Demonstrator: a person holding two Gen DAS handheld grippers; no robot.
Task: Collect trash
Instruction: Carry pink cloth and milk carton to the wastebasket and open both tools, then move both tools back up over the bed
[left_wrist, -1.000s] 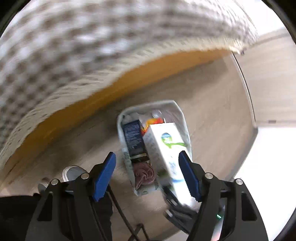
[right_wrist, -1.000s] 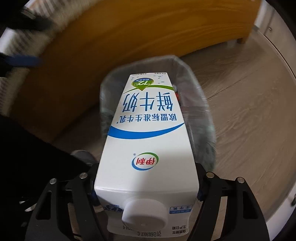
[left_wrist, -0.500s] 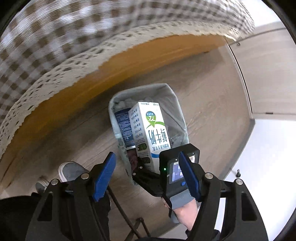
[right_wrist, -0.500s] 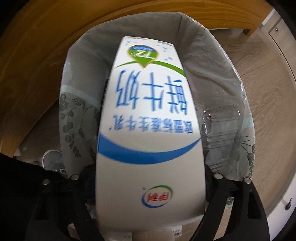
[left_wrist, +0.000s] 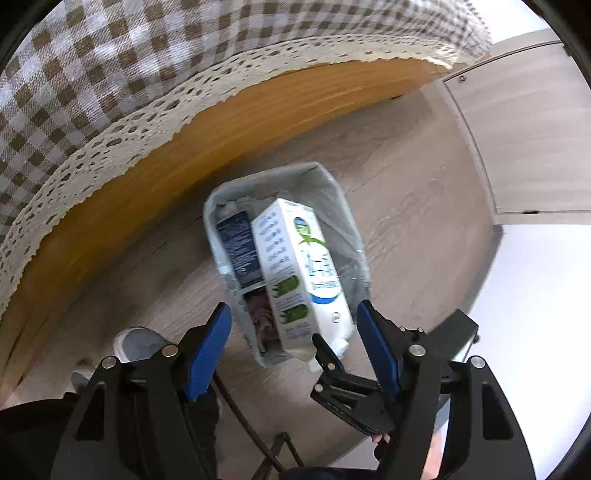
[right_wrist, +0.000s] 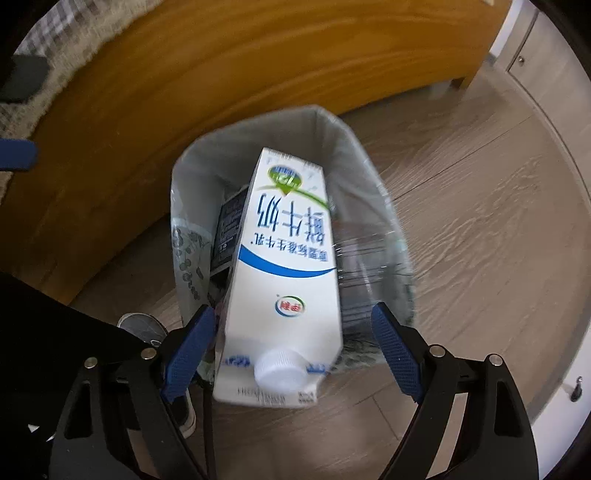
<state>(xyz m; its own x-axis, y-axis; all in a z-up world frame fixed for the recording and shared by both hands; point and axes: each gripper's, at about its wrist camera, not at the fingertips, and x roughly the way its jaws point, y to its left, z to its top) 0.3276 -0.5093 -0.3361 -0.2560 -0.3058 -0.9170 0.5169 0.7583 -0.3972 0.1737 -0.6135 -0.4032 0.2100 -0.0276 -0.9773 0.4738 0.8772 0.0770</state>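
A grey bin (right_wrist: 280, 127) lined with a plastic bag stands on the wood floor. Leaning in it, cap end up, is a white milk carton (right_wrist: 284, 258) with blue and green print. My right gripper (right_wrist: 291, 347) hangs just above it, open, both blue pads clear of the carton's sides. The left wrist view looks down on the same bin (left_wrist: 332, 206) and carton (left_wrist: 295, 266), with a dark blue box (left_wrist: 238, 251) beside the carton. My left gripper (left_wrist: 293, 314) is open and empty above the bin's near end. One of the right gripper's black fingers (left_wrist: 328, 354) shows at the carton's cap end.
A wooden bed frame (right_wrist: 221, 74) curves behind the bin, under a checked cover with a lace hem (left_wrist: 147, 74). A person's grey shoe (right_wrist: 144, 325) stands left of the bin. Clear plastic packaging (right_wrist: 365, 258) lies in the bin's right side. Pale cabinet doors (left_wrist: 535, 129) are at right.
The right gripper carried the carton down into the bin, opened and drew back; the carton now rests there free. The left gripper has hardly shifted.
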